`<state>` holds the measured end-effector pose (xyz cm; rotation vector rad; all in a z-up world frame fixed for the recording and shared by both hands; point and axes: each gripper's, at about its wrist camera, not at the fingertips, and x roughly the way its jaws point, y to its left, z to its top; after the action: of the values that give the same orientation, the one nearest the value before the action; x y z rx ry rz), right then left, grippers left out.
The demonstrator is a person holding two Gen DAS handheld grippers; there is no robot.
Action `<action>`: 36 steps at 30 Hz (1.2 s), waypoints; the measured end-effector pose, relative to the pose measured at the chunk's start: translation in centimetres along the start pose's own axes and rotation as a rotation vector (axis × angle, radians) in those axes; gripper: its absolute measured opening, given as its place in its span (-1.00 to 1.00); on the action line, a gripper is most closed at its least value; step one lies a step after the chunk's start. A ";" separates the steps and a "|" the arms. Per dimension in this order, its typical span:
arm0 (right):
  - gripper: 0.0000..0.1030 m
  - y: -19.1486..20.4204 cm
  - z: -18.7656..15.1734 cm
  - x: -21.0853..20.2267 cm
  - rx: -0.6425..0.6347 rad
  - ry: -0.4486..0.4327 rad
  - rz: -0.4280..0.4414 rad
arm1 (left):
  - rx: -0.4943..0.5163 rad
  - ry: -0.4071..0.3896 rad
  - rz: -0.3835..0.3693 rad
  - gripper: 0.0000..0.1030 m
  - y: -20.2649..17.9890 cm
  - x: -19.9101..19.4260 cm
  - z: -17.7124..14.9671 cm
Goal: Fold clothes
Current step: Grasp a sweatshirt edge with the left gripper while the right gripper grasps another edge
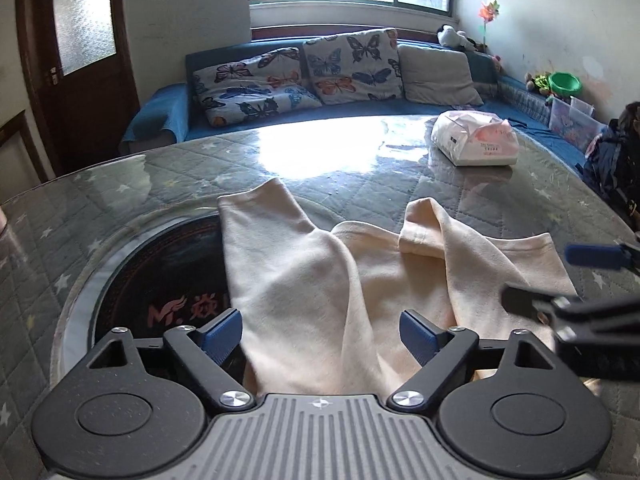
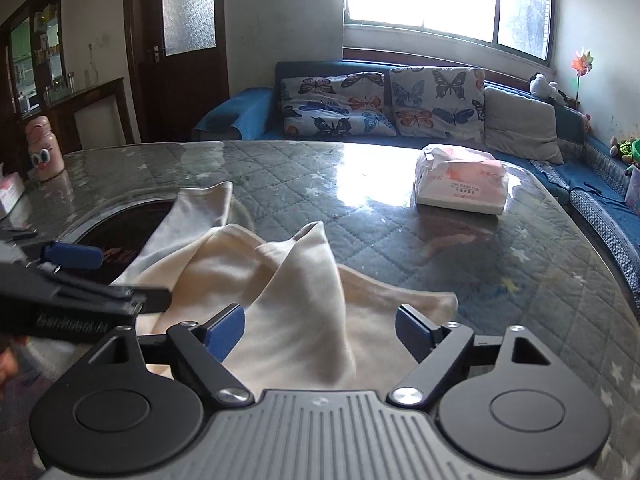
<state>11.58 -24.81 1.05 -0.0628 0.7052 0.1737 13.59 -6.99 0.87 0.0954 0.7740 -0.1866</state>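
Both our left claw (image 1: 322, 334) and right claw (image 2: 320, 330) gape open over the cream garment (image 1: 320, 280), which lies rumpled on the surface (image 1: 140, 184) near the tissue pack (image 1: 476, 140). We should pinch the near edge corners and spread them flat first.

Count on and around the table (image 2: 520, 280)
One garment (image 1: 320, 280), one tissue pack (image 1: 476, 140), one bottle (image 2: 43, 148), two grippers (image 1: 320, 332) (image 2: 320, 330), three cushions (image 1: 352, 66).
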 end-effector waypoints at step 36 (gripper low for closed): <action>-0.91 -3.5 -0.7 -5.6 0.003 -0.089 -0.063 | -0.149 -0.113 0.016 -0.98 7.2 -8.1 -3.1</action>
<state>7.60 -29.10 4.14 -0.0735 0.6136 0.1140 7.29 1.63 4.50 -0.0502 0.6725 -0.1176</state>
